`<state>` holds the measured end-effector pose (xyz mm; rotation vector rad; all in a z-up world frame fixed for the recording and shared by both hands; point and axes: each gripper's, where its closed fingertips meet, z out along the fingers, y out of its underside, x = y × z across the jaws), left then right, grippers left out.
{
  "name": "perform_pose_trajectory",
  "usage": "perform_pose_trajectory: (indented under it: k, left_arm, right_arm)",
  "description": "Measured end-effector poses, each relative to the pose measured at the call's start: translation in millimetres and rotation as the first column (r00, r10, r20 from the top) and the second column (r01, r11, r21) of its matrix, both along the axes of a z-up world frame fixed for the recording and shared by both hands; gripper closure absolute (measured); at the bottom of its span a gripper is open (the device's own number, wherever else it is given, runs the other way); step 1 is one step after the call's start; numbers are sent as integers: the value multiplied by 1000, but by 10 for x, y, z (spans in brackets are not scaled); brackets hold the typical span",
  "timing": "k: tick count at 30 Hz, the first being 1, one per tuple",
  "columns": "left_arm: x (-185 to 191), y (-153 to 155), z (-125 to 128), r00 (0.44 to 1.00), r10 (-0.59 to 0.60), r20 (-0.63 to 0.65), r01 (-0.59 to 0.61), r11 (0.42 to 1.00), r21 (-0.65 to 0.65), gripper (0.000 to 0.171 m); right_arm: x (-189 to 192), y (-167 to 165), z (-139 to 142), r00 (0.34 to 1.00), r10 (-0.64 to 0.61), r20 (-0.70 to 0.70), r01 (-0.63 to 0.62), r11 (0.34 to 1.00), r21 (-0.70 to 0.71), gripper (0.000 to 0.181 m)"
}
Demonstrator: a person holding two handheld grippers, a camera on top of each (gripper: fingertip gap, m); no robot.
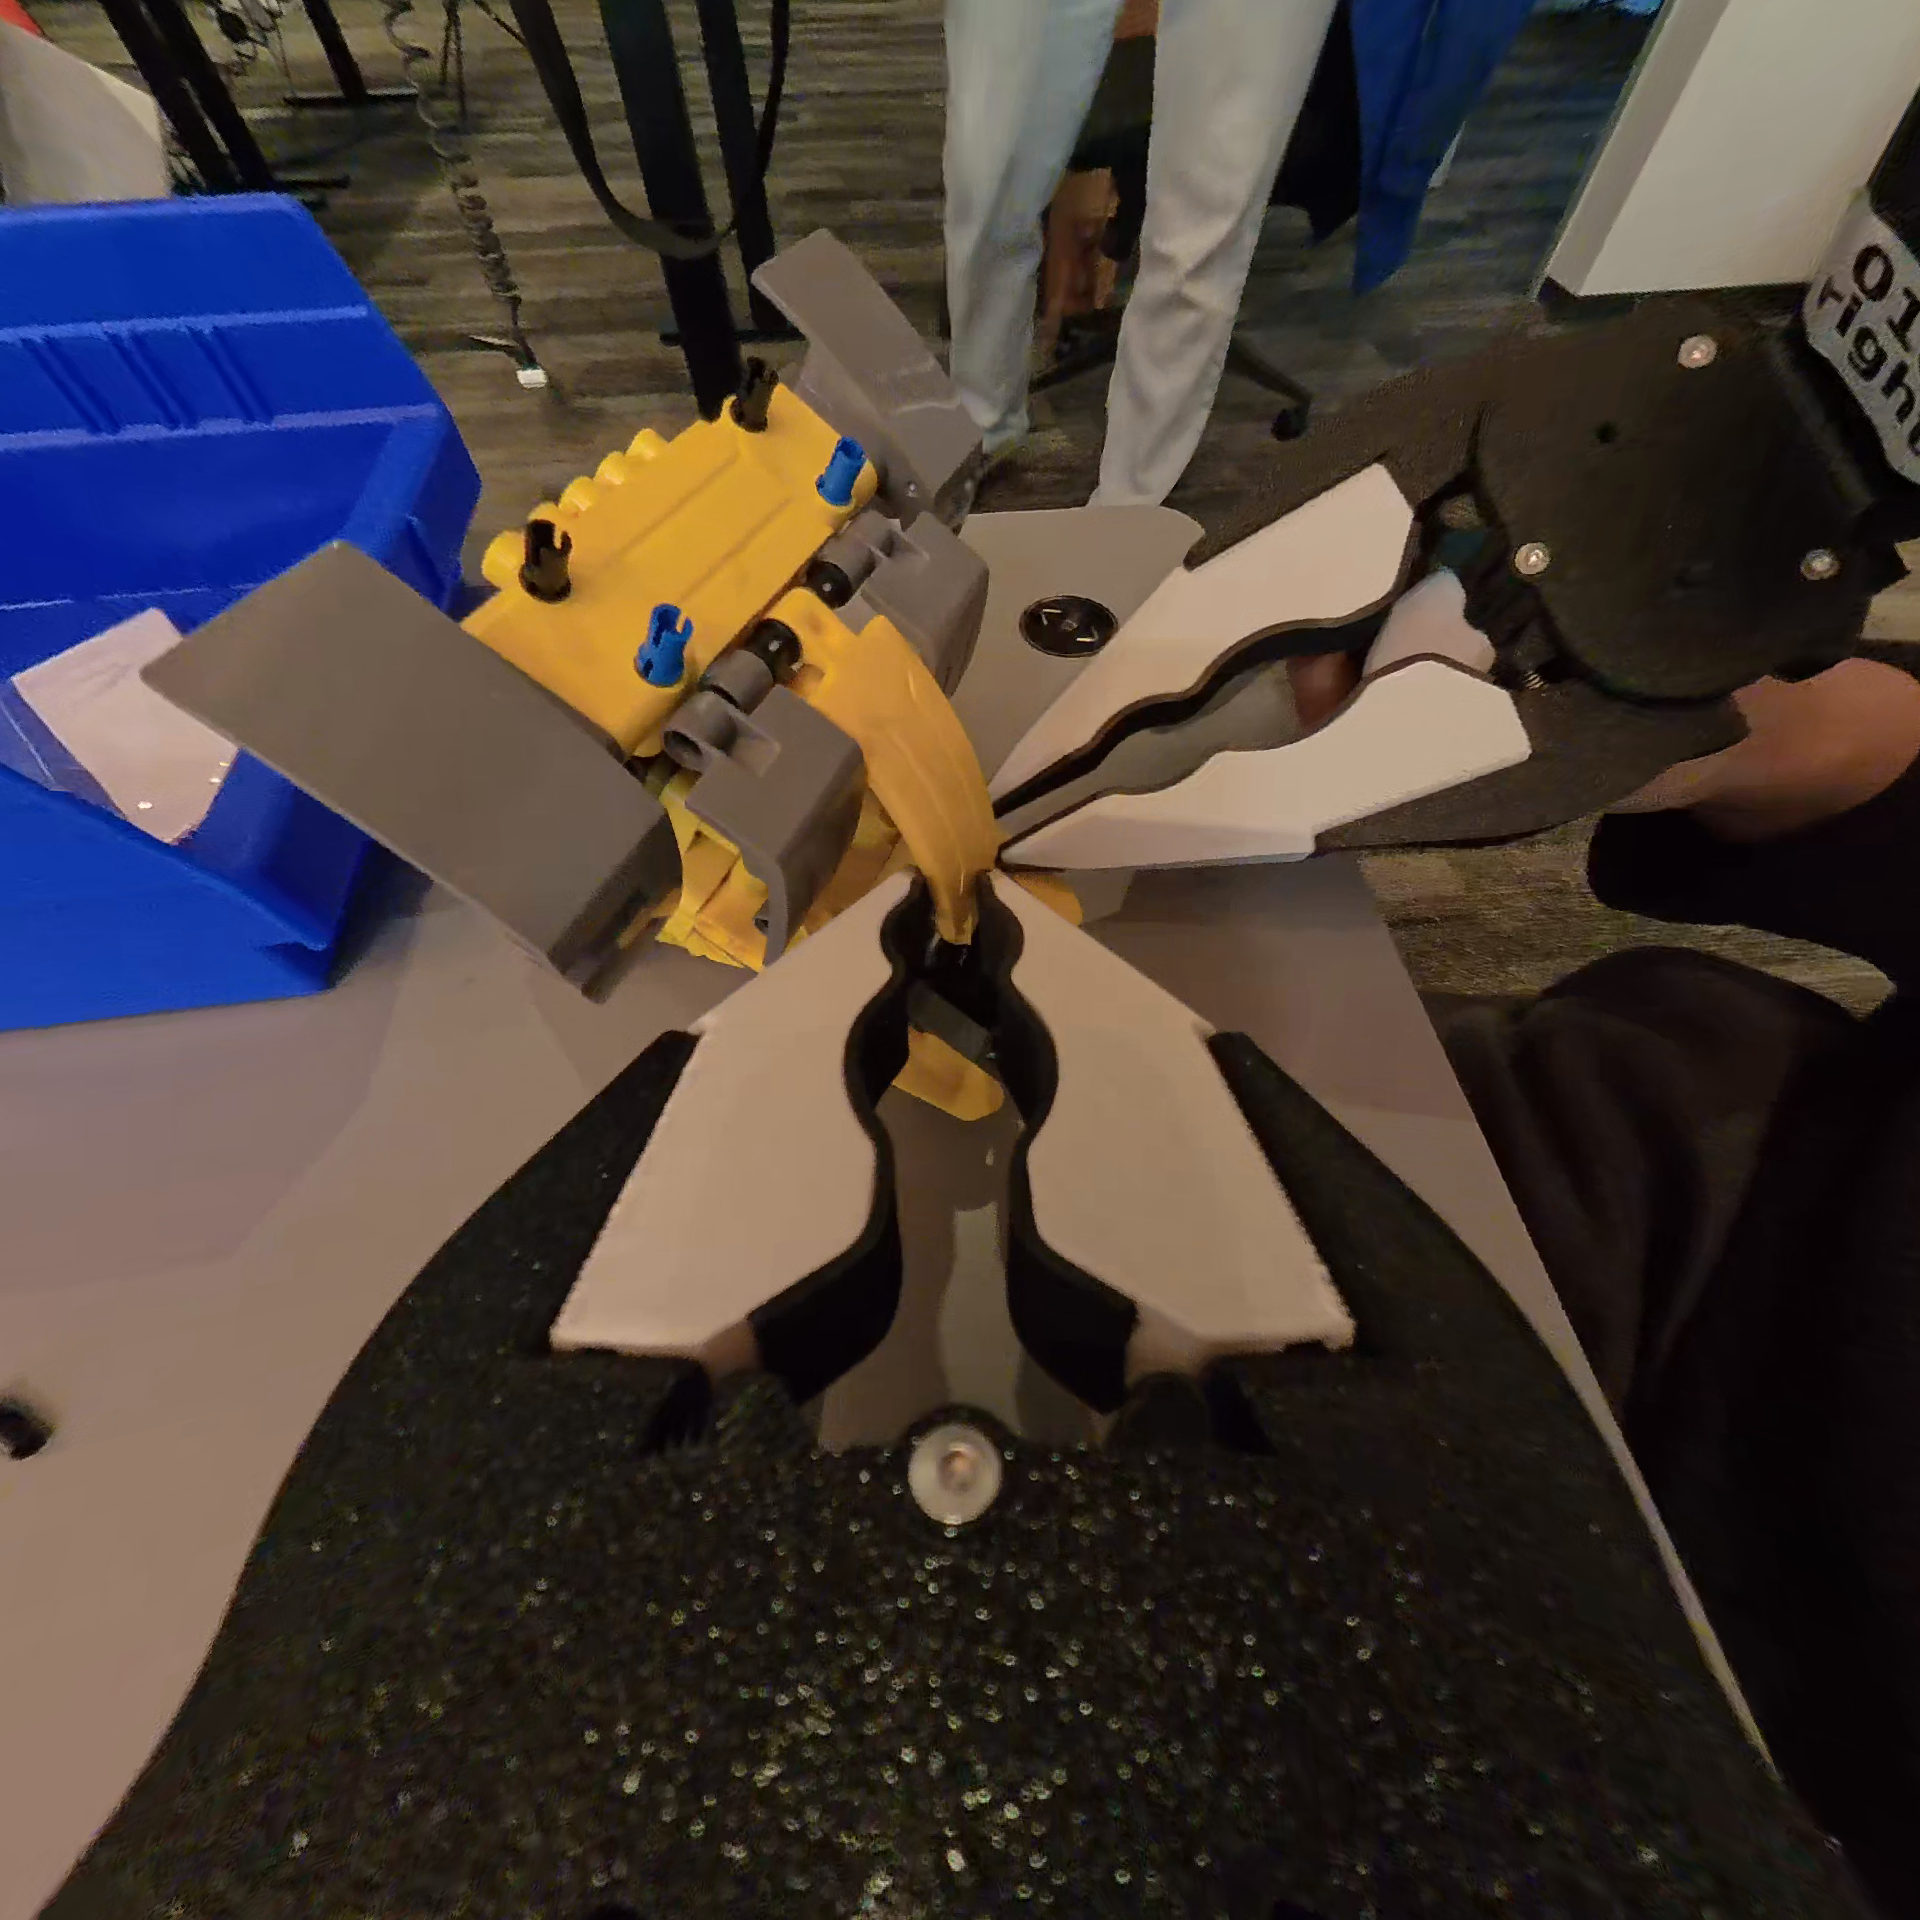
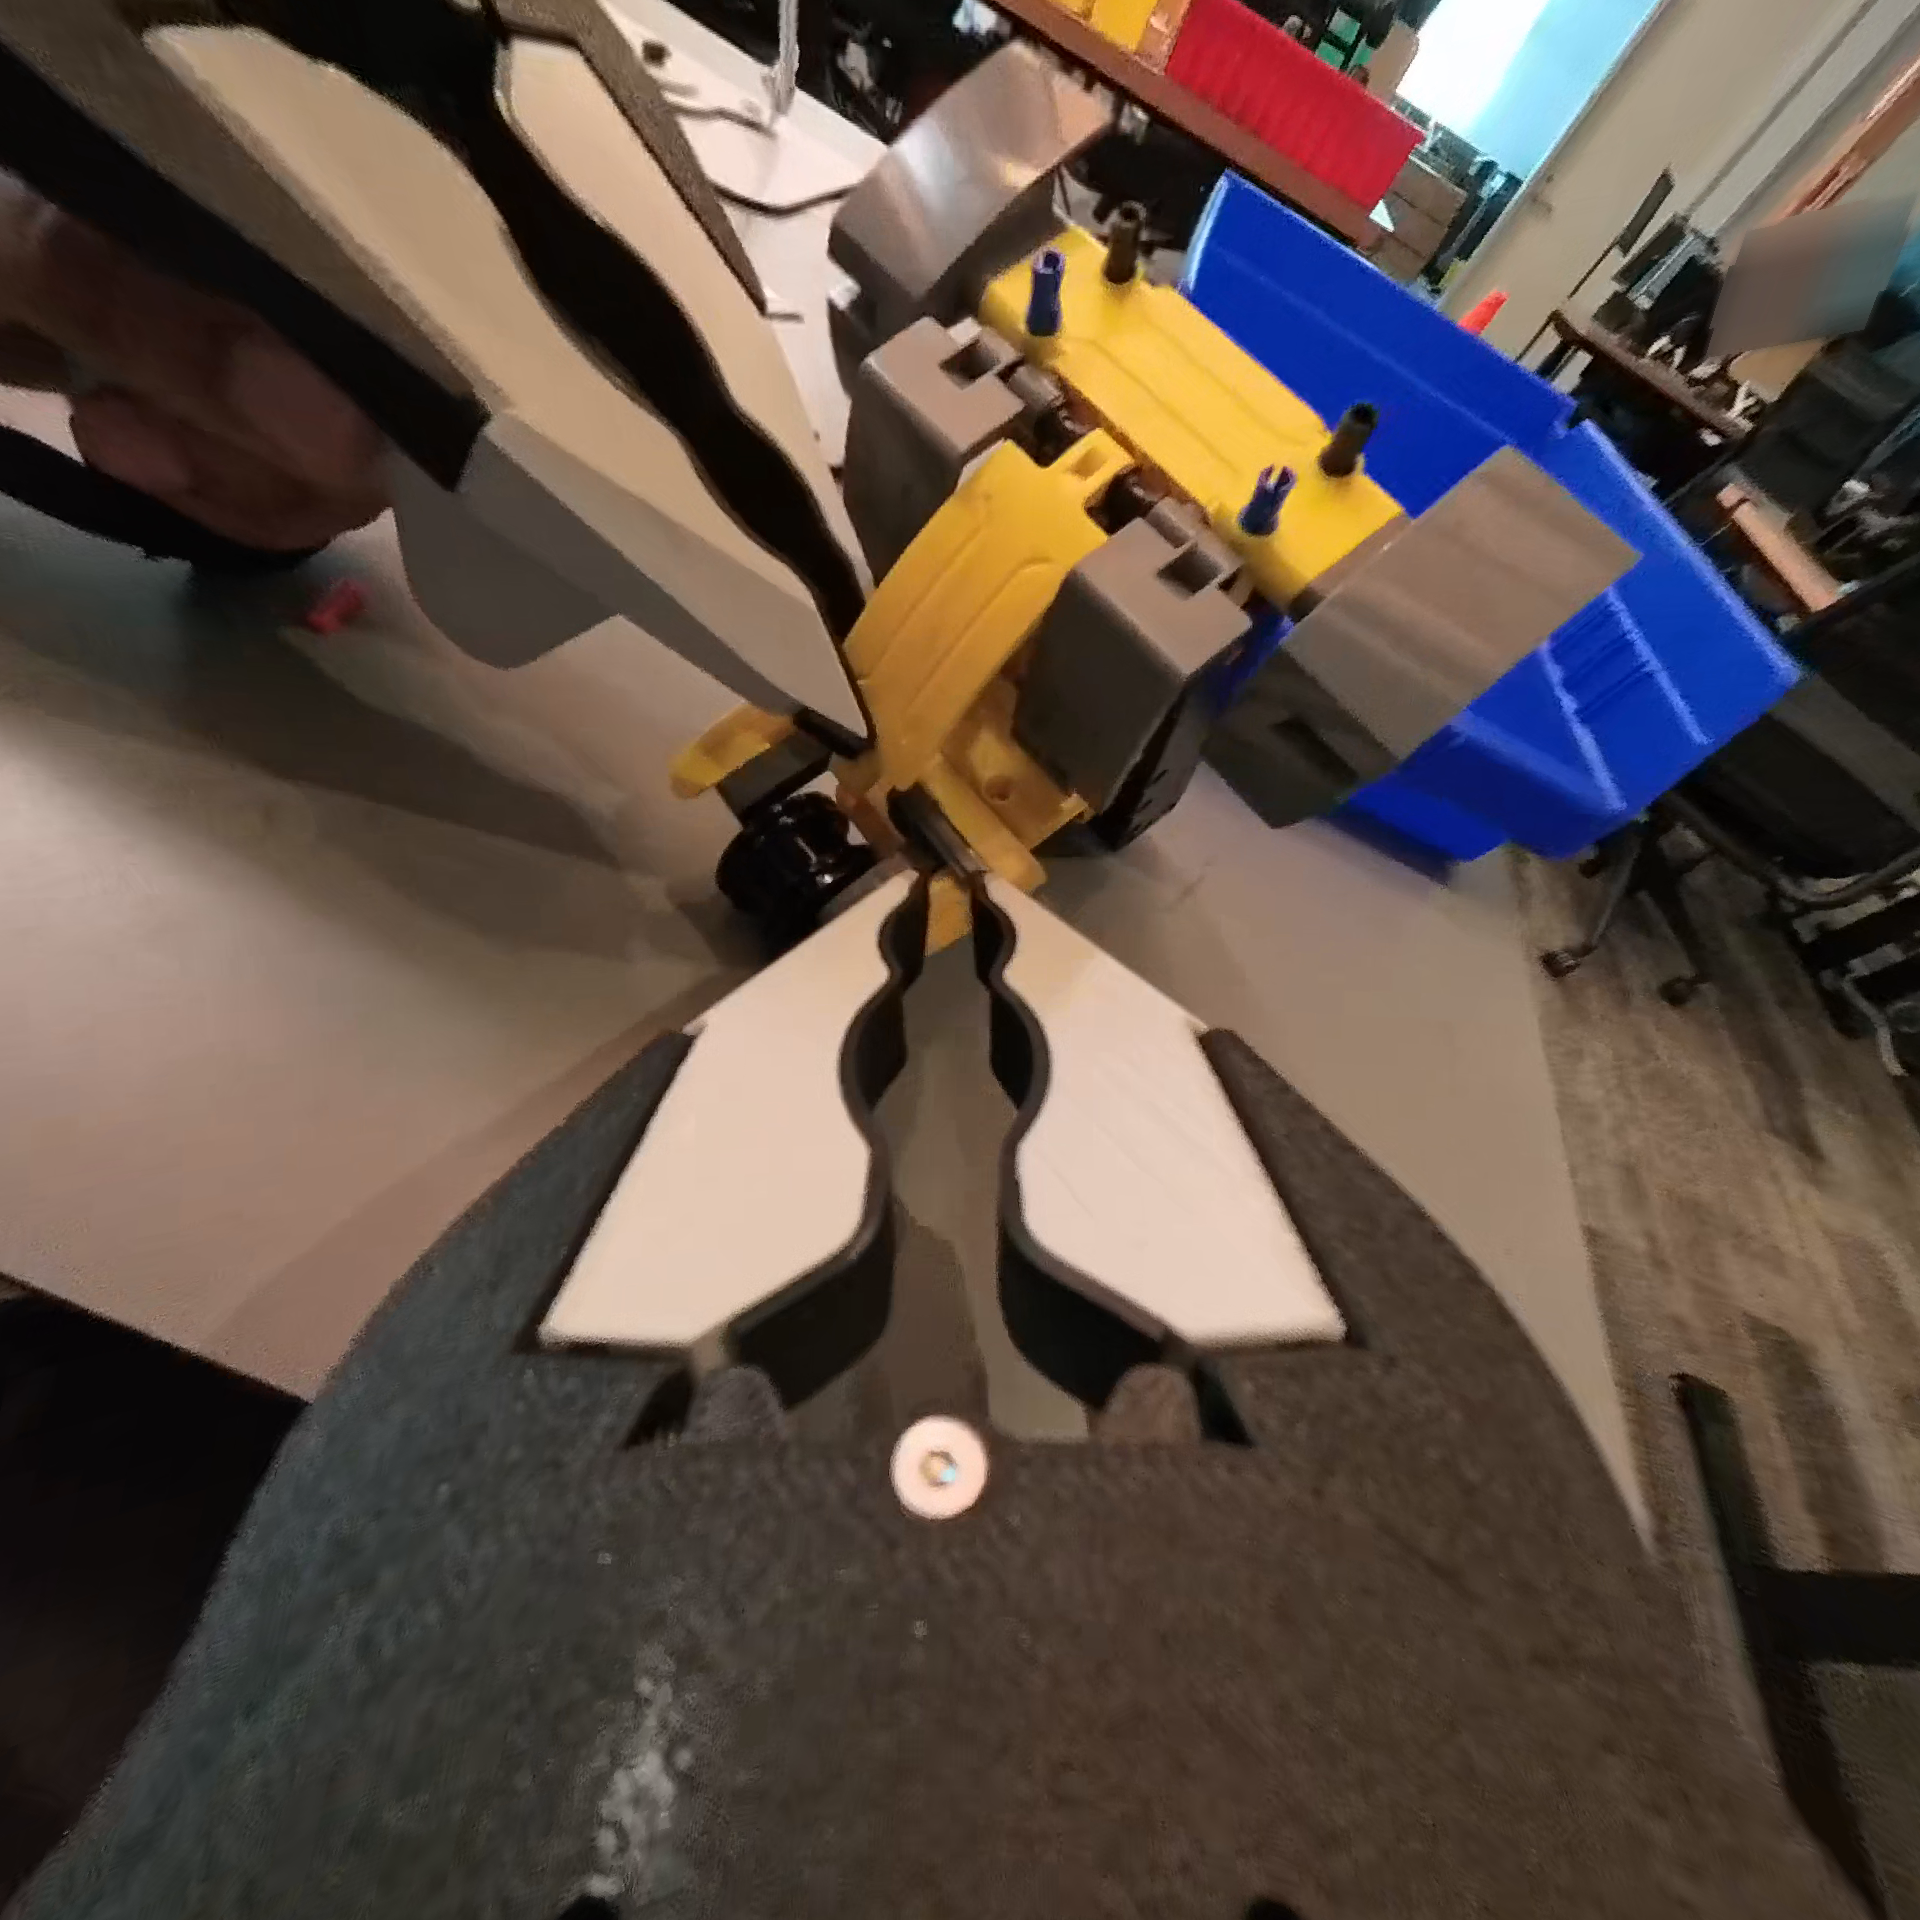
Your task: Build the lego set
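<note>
A yellow and grey toy brick model [image 1: 675, 551] with blue and black pins on top sits tilted on the grey table [image 1: 208, 1195]. My left gripper [image 1: 951, 906] is shut on the lower end of its curved yellow panel [image 1: 925, 727]. The right gripper [image 1: 997, 844] comes in from the right with its tips pinched on the same end. In the right wrist view, my right gripper [image 2: 945, 883] is shut on a yellow part with a black axle at the front of the model [image 2: 1174, 395]. The left gripper [image 2: 862, 740] reaches down from the upper left beside it. A black wheel [image 2: 790, 852] sits underneath.
A blue bin [image 1: 208, 468] stands just behind the model, and also shows in the right wrist view [image 2: 1475, 436]. A small red piece [image 2: 335, 605] lies on the table [image 2: 260, 987]. A person's legs [image 1: 1039, 260] stand beyond the table edge. A hand [image 1: 1766, 769] holds the right gripper. Less than 4 cm separates the two grippers' tips.
</note>
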<state>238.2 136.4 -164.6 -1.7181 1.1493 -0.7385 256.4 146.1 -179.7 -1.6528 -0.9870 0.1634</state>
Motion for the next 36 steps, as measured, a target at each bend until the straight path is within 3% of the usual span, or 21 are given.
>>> perform_pose_trajectory:
  k: [14,23,30,36]
  left_arm:
    - [-24,67,3,997,68,-26,-67,996,57,161]
    - [-109,92,-39,989,92,-116,-65,974,218,155]
    - [-104,77,-24,992,76,-101,-54,978,201,152]
    - [-80,94,-107,982,94,-162,-57,974,220,151]
  right_arm:
    - [-13,50,-9,1000,12,12,-12,1000,2,174]
    - [3,58,-1,1000,18,6,-18,1000,16,174]
    - [-22,40,40,999,43,-11,-42,998,38,171]
    - [-87,39,50,996,72,-48,-73,997,-15,163]
